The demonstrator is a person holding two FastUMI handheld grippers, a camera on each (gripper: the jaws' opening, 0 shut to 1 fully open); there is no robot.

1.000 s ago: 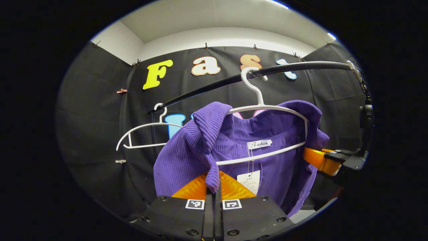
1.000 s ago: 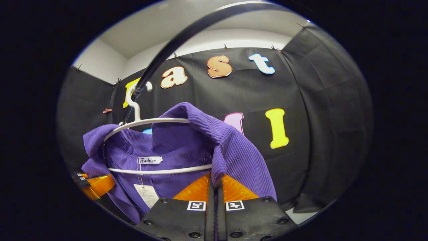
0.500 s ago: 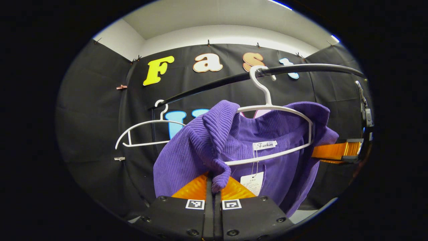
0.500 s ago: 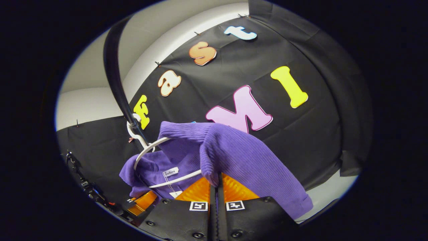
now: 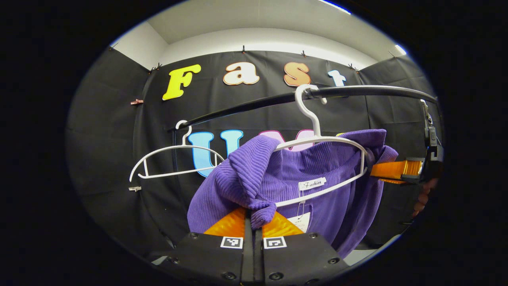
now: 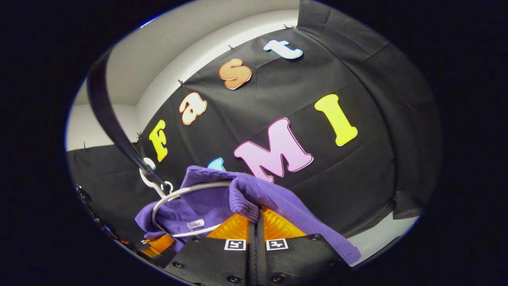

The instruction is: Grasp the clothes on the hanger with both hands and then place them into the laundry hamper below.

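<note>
A purple ribbed sweater (image 5: 317,198) hangs on a white hanger (image 5: 321,141) hooked over a black rail (image 5: 357,92). At the bottom of the left gripper view my left gripper (image 5: 253,216) is shut on a bunched fold of the sweater's left shoulder. In the right gripper view my right gripper (image 6: 256,218) is shut on the sweater's (image 6: 278,198) other shoulder, pulled off the hanger (image 6: 186,190). The right gripper (image 5: 391,170) also appears at the far right of the left gripper view, held by a hand (image 5: 422,196).
A second, bare white hanger (image 5: 170,161) hangs farther left on the same rail. A white tag (image 5: 299,220) dangles from the sweater's collar. Black cloth walls close in behind and on both sides, with a strip of pale floor (image 6: 381,234) below.
Both grippers have stayed shut on the sweater. The right gripper has swung and tilted, drawing its shoulder off the hanger's end. The left shoulder has bunched and slid lower along the hanger.
</note>
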